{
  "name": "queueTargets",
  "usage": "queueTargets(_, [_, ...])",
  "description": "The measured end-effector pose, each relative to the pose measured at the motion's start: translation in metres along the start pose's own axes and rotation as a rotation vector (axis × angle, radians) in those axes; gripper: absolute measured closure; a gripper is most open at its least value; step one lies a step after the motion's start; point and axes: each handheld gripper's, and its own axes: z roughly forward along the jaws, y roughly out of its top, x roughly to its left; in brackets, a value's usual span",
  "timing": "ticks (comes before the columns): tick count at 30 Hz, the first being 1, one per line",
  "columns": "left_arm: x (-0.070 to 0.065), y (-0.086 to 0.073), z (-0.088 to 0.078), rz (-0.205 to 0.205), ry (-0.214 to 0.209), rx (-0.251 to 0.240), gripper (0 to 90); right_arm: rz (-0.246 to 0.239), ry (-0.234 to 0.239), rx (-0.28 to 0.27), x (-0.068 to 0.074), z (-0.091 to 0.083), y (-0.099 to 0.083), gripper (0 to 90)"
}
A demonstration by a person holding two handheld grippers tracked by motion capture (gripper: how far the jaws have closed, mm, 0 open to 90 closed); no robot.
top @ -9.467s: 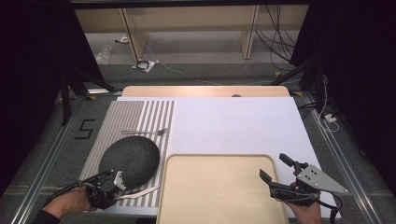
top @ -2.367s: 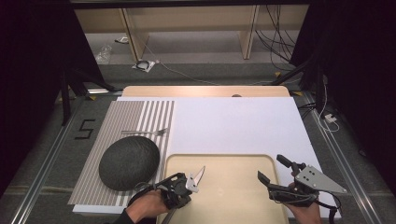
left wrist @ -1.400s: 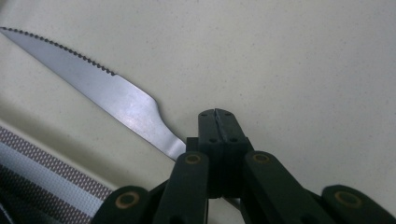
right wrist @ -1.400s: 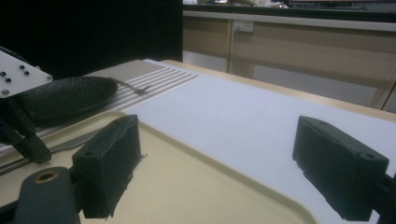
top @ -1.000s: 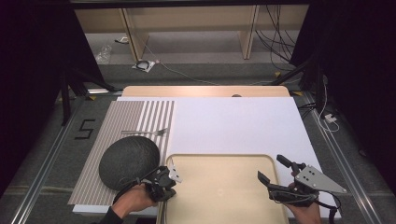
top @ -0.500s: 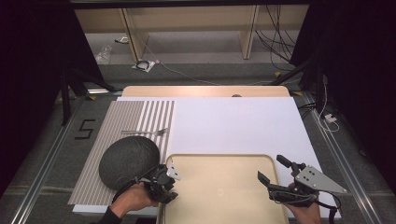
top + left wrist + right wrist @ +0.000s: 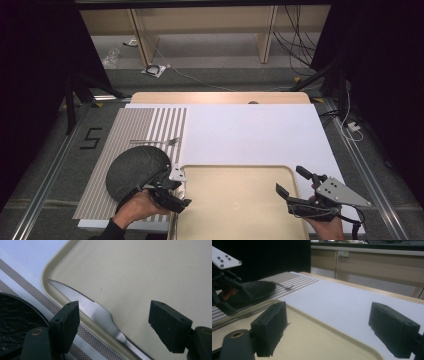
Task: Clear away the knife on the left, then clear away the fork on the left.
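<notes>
At the tray's (image 7: 240, 210) 9 o'clock rim, left gripper (image 7: 113, 322) has just been opening its jaws; they stand wide, off the knife (image 7: 95, 312) lying between them against the rim, blade toward 10 o'clock. Dark plate (image 7: 137, 170) just beside it at 9 o'clock, on the striped mat (image 7: 145, 125). Right gripper (image 7: 295, 187) at the tray's 3 o'clock edge, jaws apart, empty.

1. A fork (image 7: 159, 141) lies on my striped placemat (image 7: 140, 125), just beyond the dark plate (image 7: 136, 169).
2. The plate sits on the same placemat, beside the tray's left rim.
3. A white sheet (image 7: 255, 132) covers the table to the right of the placemat.
4. On the floor to my left I see a taped "5" (image 7: 91, 138).
5. Cables (image 7: 295, 40) trail across the floor beyond the table, near wooden shelving (image 7: 200, 20).
</notes>
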Motion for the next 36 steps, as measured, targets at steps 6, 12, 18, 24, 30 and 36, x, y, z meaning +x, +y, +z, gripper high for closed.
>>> queueTargets(6, [0.009, 0.005, -0.007, -0.018, 0.036, -0.064, 21.2, 0.006, 0.001, 0.001, -0.003, 0.000, -0.002, 16.2])
queueTargets(12, [0.018, 0.007, -0.011, -0.030, 0.053, -0.104, 19.6, 0.013, -0.001, 0.006, -0.003, 0.000, -0.002, 16.2])
queueTargets(18, [0.029, 0.006, -0.017, -0.044, 0.119, -0.135, 19.3, 0.015, 0.000, 0.004, -0.003, -0.001, -0.001, 16.2])
queueTargets(24, [0.045, 0.002, -0.023, -0.080, 0.170, -0.150, 19.0, 0.011, -0.003, 0.007, -0.003, -0.001, -0.002, 16.2])
queueTargets(30, [0.059, -0.004, -0.022, -0.116, 0.192, -0.157, 19.0, 0.016, -0.002, 0.005, -0.002, 0.000, -0.001, 16.2])
queueTargets(36, [0.068, -0.005, -0.022, -0.123, 0.211, -0.160, 19.1, 0.008, -0.001, 0.004, -0.003, 0.000, -0.002, 16.2])
